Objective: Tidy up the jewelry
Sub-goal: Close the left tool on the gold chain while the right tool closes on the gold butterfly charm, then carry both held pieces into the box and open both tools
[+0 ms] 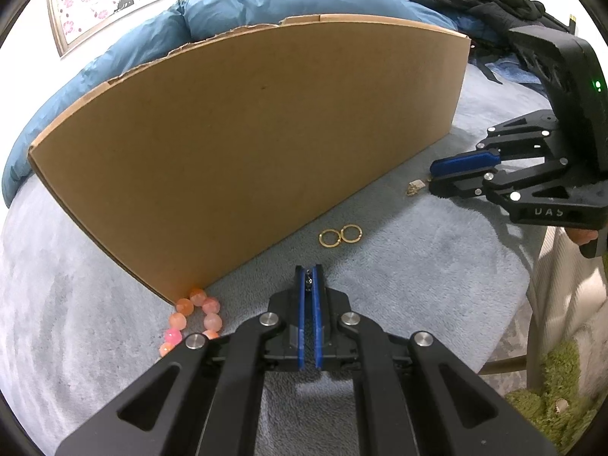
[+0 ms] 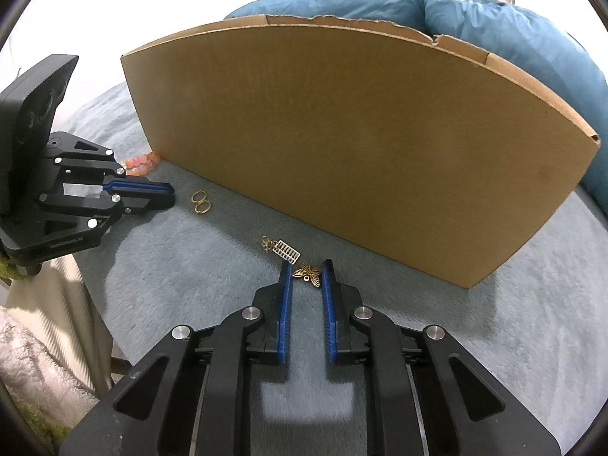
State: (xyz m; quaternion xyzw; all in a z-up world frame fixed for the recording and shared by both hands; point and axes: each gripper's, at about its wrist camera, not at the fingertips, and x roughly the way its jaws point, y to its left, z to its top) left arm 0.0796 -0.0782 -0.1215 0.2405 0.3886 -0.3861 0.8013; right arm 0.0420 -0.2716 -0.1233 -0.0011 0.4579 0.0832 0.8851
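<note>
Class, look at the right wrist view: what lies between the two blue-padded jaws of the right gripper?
A small gold butterfly-shaped charm lies on the grey-blue fleece blanket between the jaws of the right gripper, near their tips. The pads do not touch it. The right wrist view shows this.

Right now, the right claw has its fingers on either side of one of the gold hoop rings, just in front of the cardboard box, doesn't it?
Not quite. What lies between the right claw's fingers is the small gold butterfly charm, not a hoop. The two gold hoop rings lie apart, off to the left near the other claw. The right wrist view shows this. The rest holds: it is just in front of the cardboard box.
</note>
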